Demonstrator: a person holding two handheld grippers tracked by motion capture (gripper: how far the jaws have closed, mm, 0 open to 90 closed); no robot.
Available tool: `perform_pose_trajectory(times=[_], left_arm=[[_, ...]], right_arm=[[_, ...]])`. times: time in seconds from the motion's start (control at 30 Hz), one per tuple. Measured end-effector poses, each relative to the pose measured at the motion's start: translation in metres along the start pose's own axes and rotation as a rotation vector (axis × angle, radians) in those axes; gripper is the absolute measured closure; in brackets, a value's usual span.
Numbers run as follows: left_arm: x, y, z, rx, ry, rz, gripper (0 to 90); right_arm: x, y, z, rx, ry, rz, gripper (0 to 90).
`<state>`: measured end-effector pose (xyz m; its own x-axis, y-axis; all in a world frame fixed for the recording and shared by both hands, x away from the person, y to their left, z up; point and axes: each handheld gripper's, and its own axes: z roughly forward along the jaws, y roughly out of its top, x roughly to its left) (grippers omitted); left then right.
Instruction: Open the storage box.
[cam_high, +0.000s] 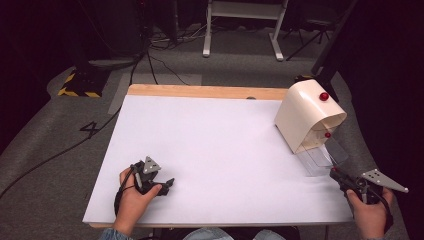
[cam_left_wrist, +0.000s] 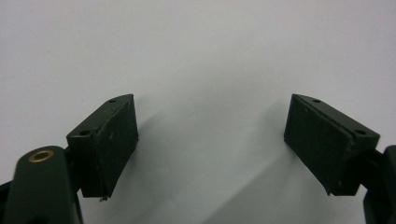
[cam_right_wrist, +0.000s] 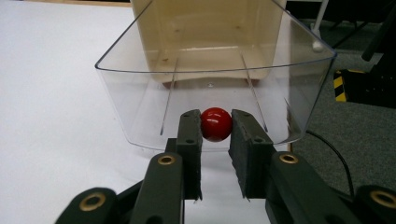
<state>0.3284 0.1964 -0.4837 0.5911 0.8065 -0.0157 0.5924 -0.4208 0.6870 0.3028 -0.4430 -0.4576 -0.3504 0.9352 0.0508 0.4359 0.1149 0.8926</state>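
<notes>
A cream box (cam_high: 306, 114) with a red knob (cam_high: 324, 96) on its top stands at the table's right edge. A clear plastic drawer (cam_high: 320, 157) sticks out of its front toward me. In the right gripper view the clear drawer (cam_right_wrist: 140, 112) is open and looks empty. My right gripper (cam_right_wrist: 216, 135) is shut on the drawer's red ball knob (cam_right_wrist: 216, 123). The right gripper (cam_high: 334, 173) sits at the drawer's near end in the high view. My left gripper (cam_high: 167, 184) rests on the table near the front left. Its jaws stand wide apart, left gripper (cam_left_wrist: 210, 140) holding nothing.
The white table top (cam_high: 215, 145) has a wooden strip (cam_high: 200, 91) along its far edge. A second small red knob (cam_high: 327, 135) shows on the box front above the drawer. Cables (cam_high: 60, 155) and a yellow-black striped stand base (cam_high: 77, 86) lie on the grey floor.
</notes>
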Motion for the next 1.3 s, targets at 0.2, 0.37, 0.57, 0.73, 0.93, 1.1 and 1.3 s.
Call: perform_pose_trajectory(times=[0.2, 0.37, 0.57, 0.73, 0.93, 1.1, 1.3], left_arm=[[0.000, 0.000, 0.000, -0.001, 0.003, 0.002, 17.7], [0.000, 0.000, 0.000, -0.002, 0.004, 0.003, 17.6], [0.000, 0.000, 0.000, -0.001, 0.003, 0.002, 17.7], [0.000, 0.000, 0.000, -0.004, 0.002, -0.002, 17.7], [0.000, -0.001, 0.000, -0.003, 0.004, 0.005, 17.7], [0.000, -0.001, 0.000, -0.004, 0.004, 0.006, 17.7], [0.000, -0.001, 0.000, -0.006, 0.003, 0.005, 17.8]], right_arm=[[-0.001, -0.005, -0.001, 0.022, 0.001, 0.004, 73.9], [-0.002, -0.007, -0.001, 0.053, 0.009, 0.017, 68.0], [0.000, -0.002, -0.009, 0.025, -0.001, 0.016, 62.7], [0.003, 0.009, -0.012, 0.001, -0.004, -0.008, 60.5], [0.008, 0.026, -0.012, -0.036, 0.000, -0.037, 58.7], [0.014, 0.040, -0.006, -0.053, 0.020, -0.054, 58.1], [0.016, 0.058, 0.000, -0.079, 0.043, -0.068, 57.3]])
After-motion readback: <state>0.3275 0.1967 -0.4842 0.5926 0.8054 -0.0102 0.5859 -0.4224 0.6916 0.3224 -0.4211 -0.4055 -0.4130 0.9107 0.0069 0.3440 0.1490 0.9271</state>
